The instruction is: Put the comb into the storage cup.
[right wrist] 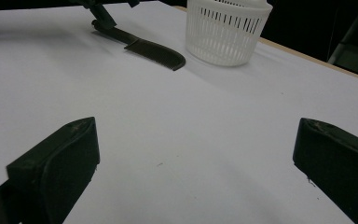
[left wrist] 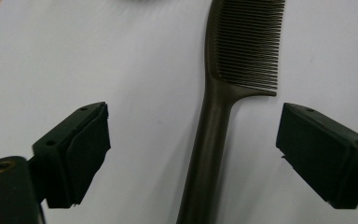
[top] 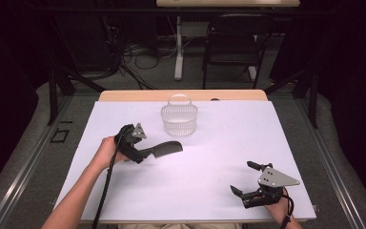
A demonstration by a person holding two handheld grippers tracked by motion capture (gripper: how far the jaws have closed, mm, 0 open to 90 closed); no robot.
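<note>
A dark comb (top: 167, 148) lies flat on the white table cover, left of centre. My left gripper (top: 142, 152) is at the comb's handle end. In the left gripper view the comb (left wrist: 214, 121) runs up between the jaws of the left gripper (left wrist: 193, 128), which stand wide on either side of the handle without touching it. My right gripper (top: 242, 177) rests near the front right edge, open, with nothing between its jaws (right wrist: 196, 140). The right gripper view shows the comb (right wrist: 154, 52) farther off.
A white slotted basket (top: 179, 120) with a handle stands upright behind the comb, near the table's far edge, also seen as the basket (right wrist: 226, 32). The white cover (top: 228, 138) spans the table. A black chair (top: 233, 38) and cables sit beyond it.
</note>
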